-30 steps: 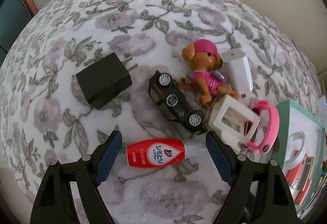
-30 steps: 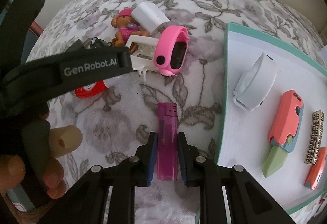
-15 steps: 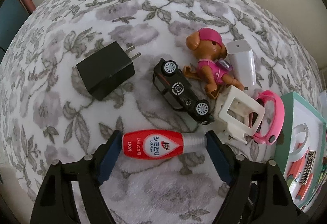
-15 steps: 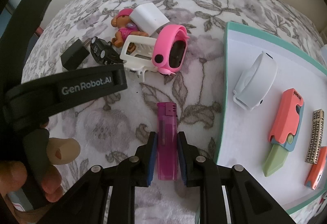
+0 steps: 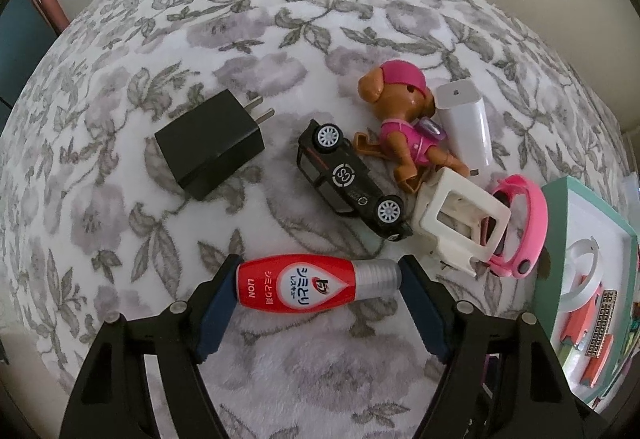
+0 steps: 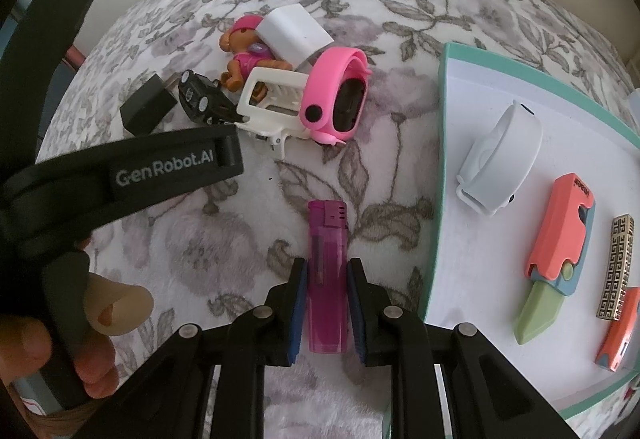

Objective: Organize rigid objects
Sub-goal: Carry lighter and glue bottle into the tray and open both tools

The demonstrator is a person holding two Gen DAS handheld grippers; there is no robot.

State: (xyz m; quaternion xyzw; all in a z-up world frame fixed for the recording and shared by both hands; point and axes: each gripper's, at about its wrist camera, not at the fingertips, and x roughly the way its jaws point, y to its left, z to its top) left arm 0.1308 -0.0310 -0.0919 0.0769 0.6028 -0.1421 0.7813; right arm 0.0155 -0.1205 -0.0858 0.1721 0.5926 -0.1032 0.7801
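The red bottle (image 5: 310,286) lay crosswise between the left tongs (image 5: 318,289), whose spread fingers touched its two ends on the floral blanket (image 5: 240,19). The purple lighter (image 6: 326,279) sat lengthwise in the right tongs (image 6: 326,295), closed on its sides. Ahead of the left tongs lay a black toy car (image 5: 352,179); right of the right tongs stood a teal-edged tray (image 6: 442,143).

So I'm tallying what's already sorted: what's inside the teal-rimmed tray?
On the tray: a white band, a coral folding knife, a patterned brass bar and an orange piece. The tray's far right runs out of frame, so anything there is unseen.
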